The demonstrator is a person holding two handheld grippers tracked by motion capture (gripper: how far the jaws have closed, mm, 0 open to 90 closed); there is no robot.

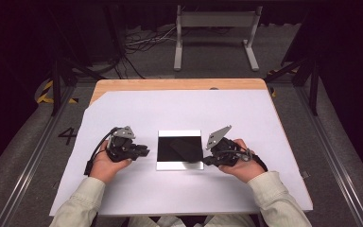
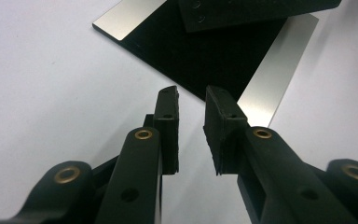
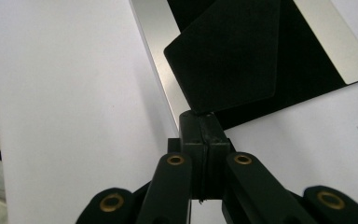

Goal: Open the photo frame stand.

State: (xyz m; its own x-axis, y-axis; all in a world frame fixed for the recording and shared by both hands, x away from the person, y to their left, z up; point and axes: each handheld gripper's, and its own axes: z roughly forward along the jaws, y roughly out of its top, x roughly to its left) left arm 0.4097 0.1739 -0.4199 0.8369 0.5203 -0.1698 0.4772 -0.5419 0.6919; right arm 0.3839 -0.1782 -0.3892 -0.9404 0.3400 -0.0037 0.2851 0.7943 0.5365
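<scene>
A square plate [image 1: 179,164] with a black middle and silver strips along two edges lies flat on the white sheet. Over it hangs a thin black card [image 1: 185,147], tilted, with my right gripper [image 1: 207,160] shut on its near corner. In the right gripper view the card [image 3: 228,60] fans out from the closed tips [image 3: 204,119] above the plate's silver strip [image 3: 156,56]. My left gripper [image 1: 144,151] rests just left of the plate, open by a narrow gap and holding nothing. The left gripper view has the tips [image 2: 191,100] short of the plate's corner [image 2: 205,60], the card [image 2: 256,11] beyond.
The white sheet [image 1: 137,113] covers most of a wooden table [image 1: 170,84]. Behind the table, a grey metal stand [image 1: 215,33] and loose cables [image 1: 142,40] sit on the floor. Dark frame legs stand at both sides.
</scene>
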